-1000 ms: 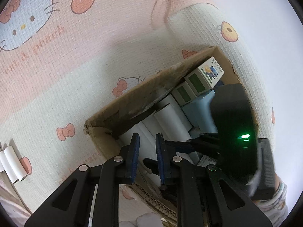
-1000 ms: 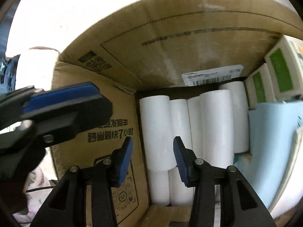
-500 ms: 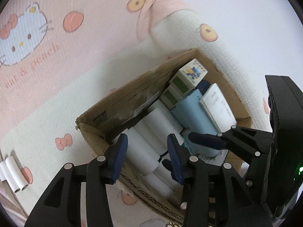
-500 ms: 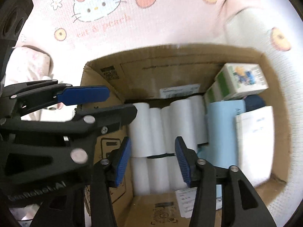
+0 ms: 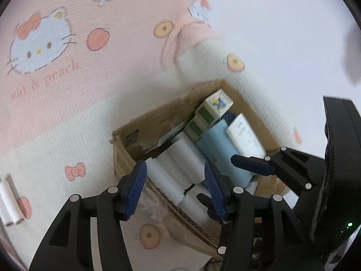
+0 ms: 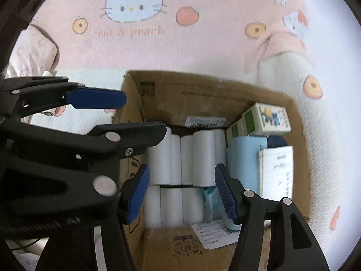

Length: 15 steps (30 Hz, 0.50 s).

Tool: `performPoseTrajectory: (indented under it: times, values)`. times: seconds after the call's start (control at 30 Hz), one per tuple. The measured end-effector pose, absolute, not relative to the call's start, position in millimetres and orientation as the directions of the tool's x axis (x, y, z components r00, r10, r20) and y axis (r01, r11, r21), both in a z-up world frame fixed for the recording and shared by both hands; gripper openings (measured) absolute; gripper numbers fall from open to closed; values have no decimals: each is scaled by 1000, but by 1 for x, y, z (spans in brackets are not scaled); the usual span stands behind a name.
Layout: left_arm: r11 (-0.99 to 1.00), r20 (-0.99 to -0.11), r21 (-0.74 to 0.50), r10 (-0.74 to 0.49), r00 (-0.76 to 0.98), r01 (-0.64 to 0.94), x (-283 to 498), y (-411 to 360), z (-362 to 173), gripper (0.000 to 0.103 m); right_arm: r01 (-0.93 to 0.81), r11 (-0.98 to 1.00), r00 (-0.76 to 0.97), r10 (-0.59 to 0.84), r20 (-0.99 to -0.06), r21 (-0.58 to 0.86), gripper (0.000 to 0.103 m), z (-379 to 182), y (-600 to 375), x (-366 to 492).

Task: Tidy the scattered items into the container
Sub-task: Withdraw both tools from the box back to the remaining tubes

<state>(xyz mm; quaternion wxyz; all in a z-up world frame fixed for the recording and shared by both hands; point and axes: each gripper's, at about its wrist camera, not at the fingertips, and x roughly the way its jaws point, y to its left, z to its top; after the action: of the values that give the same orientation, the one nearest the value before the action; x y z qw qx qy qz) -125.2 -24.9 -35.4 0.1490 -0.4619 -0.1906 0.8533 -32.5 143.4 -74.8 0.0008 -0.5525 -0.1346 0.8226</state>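
Observation:
A brown cardboard box [image 6: 203, 94] stands on a Hello Kitty mat; it also shows in the left wrist view [image 5: 158, 122]. It holds several white paper rolls [image 6: 187, 158], a light blue pack [image 6: 243, 158], green-and-white cartons [image 6: 268, 118] and a white booklet [image 6: 276, 169]. My right gripper [image 6: 181, 194] is open and empty above the box. My left gripper [image 5: 174, 190] is open and empty over the box's left edge; it shows at the left of the right wrist view [image 6: 126, 113]. Two white rolls [image 5: 8, 201] lie on the mat at far left.
The pink and cream mat [image 5: 67, 117] surrounds the box. A folded pink cloth [image 6: 33, 52] lies at the back left. A white wall [image 5: 282, 33] rises behind the box. The right gripper's black body [image 5: 338, 169] is at the right of the left wrist view.
Both grippers have risen away from the box, which now looks smaller. The left jaws have opened wide, and the right jaws have opened wider.

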Motion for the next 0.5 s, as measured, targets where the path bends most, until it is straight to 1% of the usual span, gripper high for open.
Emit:
performPoseTrajectory:
  times: [0.03,0.2,0.4,0.5]
  values:
    - [-879,-722,-471,434,-539,-77,-123,-28,-34,61,146,-961,-407,159,-899,-236,57,-73,140,-31]
    - [-883,-708,-467,409,-575,-54,-112,-37,-34,61,153,-940,-478,198,-856,-304,58,-60,122,-28]
    - [-867,-701,-498,399,-591,6,-91,-65,-48,61,187,-927,-490,199,-849,-325,58,-59,93,-30]
    - [-868,-701,-495,369,-610,43,-77,-85,-53,61,207,-920,-502,191,-843,-332,58,-65,75,-32]
